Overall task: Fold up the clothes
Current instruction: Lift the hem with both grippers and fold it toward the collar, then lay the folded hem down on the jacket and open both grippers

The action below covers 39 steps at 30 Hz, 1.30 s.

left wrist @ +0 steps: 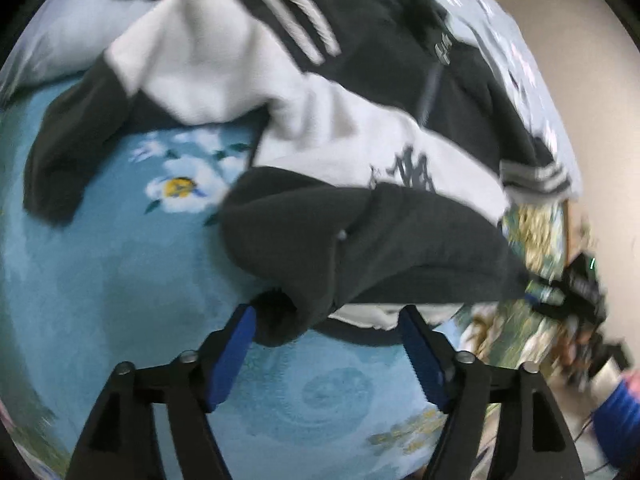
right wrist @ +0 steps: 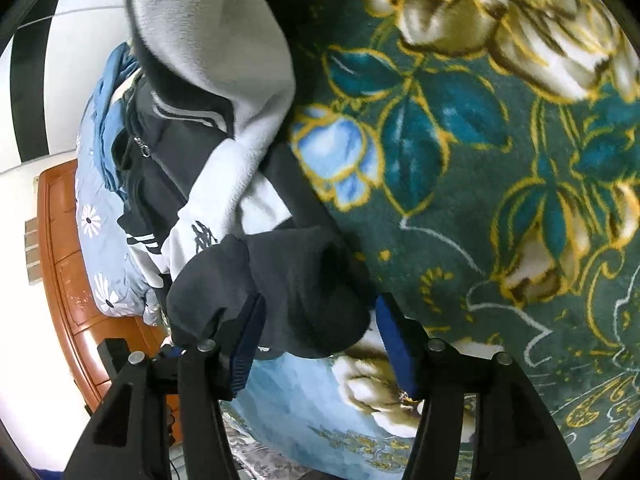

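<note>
Blue-padded fingers (left wrist: 236,344) of the left gripper (left wrist: 326,344) stand wide apart at the bottom of its view, and the dark hem of a black and white jacket (left wrist: 360,240) hangs down between them; whether either pad touches the cloth cannot be told. That jacket is a fleece one, with white panels, striped bands on the sleeves and a dark printed mark on the white chest. It lies bunched and partly lifted over a bed covered by a light blue blanket (left wrist: 120,272) with a daisy pattern, one dark sleeve trailing off to the left. Much of this view is blurred. From the right wrist camera, the right gripper (right wrist: 320,344) also has its fingers (right wrist: 248,340) spread apart, with the jacket (right wrist: 288,280) hem bulging between and over them; the left pad is pressed against the fabric, while the right pad sits just beside it. Under the garment on this side is a dark green blanket (right wrist: 480,200) with large gold and blue flowers. Beyond it, a wooden bed frame (right wrist: 68,280) runs along the left edge beside a white wall. No containers are visible in either view.
</note>
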Each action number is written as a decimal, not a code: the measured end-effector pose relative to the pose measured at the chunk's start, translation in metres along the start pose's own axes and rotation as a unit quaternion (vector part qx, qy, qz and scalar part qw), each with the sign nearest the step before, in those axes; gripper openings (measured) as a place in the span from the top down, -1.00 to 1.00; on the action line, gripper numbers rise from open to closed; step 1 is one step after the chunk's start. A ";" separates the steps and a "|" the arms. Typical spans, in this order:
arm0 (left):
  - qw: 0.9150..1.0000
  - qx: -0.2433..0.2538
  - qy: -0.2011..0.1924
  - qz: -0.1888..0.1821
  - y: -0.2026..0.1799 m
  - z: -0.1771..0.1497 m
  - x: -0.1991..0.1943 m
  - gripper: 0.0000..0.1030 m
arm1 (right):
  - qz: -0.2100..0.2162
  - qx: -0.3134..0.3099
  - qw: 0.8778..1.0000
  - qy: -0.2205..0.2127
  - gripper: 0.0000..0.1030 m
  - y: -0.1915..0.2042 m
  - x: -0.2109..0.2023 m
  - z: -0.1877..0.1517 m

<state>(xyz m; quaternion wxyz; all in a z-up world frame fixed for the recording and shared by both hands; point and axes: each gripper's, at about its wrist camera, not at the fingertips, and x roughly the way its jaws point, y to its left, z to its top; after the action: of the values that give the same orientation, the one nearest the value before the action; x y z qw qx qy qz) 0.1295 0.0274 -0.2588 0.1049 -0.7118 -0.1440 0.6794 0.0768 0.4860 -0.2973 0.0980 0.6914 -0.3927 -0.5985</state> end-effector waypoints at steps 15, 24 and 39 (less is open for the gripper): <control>0.997 -0.041 0.058 -0.044 0.015 0.010 0.016 0.61 | -0.022 0.024 0.999 0.026 0.48 0.012 0.020 -0.004; 0.992 -0.015 -0.023 -0.123 0.006 -0.031 -0.084 0.84 | 0.019 -0.029 0.999 0.003 0.58 0.048 -0.041 -0.043; 0.992 -0.099 0.028 -0.070 0.043 -0.147 -0.031 0.92 | -0.038 0.035 0.998 0.046 0.62 -0.067 -0.038 -0.140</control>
<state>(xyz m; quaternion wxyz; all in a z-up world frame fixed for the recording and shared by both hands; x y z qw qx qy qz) 0.2773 -0.0173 -0.2367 0.0849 -0.7259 -0.2569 0.6323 0.2328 0.5091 -0.2720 0.0690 0.7360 -0.3815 -0.5551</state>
